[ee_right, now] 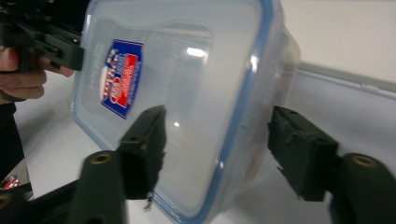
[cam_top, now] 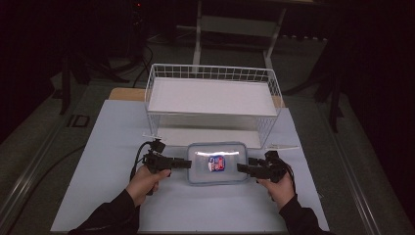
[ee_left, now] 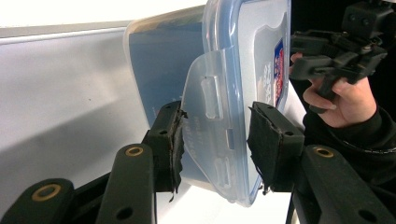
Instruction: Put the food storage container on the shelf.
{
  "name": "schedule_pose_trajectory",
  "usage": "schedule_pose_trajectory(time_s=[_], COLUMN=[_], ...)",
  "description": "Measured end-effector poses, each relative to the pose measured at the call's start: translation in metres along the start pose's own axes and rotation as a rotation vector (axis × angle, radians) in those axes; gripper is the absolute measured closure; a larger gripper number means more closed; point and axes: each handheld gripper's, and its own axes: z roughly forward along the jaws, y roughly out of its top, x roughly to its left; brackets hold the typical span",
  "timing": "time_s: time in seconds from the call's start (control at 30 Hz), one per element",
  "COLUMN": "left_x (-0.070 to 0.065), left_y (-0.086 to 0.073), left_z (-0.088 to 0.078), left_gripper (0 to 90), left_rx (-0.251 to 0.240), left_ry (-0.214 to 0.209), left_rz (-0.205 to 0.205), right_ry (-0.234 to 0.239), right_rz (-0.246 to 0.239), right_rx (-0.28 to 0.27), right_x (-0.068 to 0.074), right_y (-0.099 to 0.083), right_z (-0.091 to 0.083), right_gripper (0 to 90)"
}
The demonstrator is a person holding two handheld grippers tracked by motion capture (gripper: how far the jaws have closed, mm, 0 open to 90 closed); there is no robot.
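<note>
A clear plastic container (cam_top: pixel 218 164) with a blue-rimmed lid and a red-and-blue label lies on the pale table mat (cam_top: pixel 117 147), between my two grippers. My left gripper (cam_top: pixel 188 164) meets its left end. In the left gripper view its jaws (ee_left: pixel 215 135) are shut on the container (ee_left: pixel 233 70) at the hinged latch flap. My right gripper (cam_top: pixel 240 168) reaches the right end. In the right gripper view its jaws (ee_right: pixel 217 140) straddle the corner of the container (ee_right: pixel 187 93), one pad over the lid, the other a little off the side wall.
A white wire basket (cam_top: pixel 213 72) with a white floor stands just behind the container. A thin pale strip (cam_top: pixel 281 146) lies on the mat to the right. Dark floor, stands and cables surround the table.
</note>
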Motion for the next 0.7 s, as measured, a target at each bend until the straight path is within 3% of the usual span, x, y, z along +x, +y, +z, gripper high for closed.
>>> schedule_pose_trajectory(time_s=[0.43, 0.53, 0.63, 0.7], left_x=[-0.006, -0.010, -0.018, -0.021], left_y=[-0.005, -0.006, -0.007, -0.007], left_z=[-0.002, -0.002, -0.002, -0.001], left_gripper=[56.6, 57.0, 56.9, 56.8], left_rx=[0.000, -0.010, -0.009, 0.001], left_ry=[0.004, 0.017, 0.042, 0.043], left_rz=[0.041, 0.047, 0.090, 0.096], right_ry=[0.069, 0.062, 0.040, 0.032], right_rz=[0.095, 0.089, 0.074, 0.066], right_rx=[0.030, 0.030, 0.032, 0.033], right_x=[-0.008, -0.006, -0.001, 0.001], right_y=[-0.003, -0.004, -0.006, -0.007], right_z=[0.000, -0.002, -0.005, -0.007], right_gripper=[42.9, 43.9, 44.8, 44.9])
